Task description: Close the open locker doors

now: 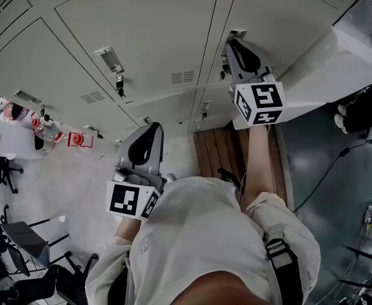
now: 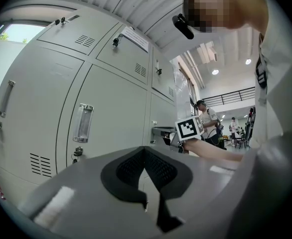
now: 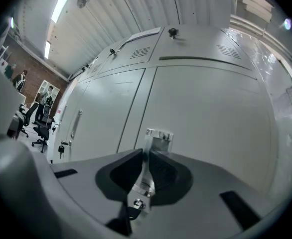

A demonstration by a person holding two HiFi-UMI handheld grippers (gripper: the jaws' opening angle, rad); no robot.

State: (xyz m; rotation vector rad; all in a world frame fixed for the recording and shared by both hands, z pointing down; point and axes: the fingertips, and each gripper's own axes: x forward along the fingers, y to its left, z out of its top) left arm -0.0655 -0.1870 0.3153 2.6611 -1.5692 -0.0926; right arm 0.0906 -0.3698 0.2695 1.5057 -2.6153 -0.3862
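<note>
Grey lockers fill the top of the head view. My right gripper reaches up to a metal handle on one door. In the right gripper view that handle runs down between the two pads, which are shut on it, with a key lock at its lower end. My left gripper hangs lower, short of the lockers, shut with nothing in it. In the left gripper view its pads meet, and a closed door with a clear handle stands ahead on the left.
A white slab juts out just right of my right gripper; I cannot tell whether it is a door. Wooden boards lie at the lockers' foot. Office chairs and red items stand at left. A cable crosses the floor at right.
</note>
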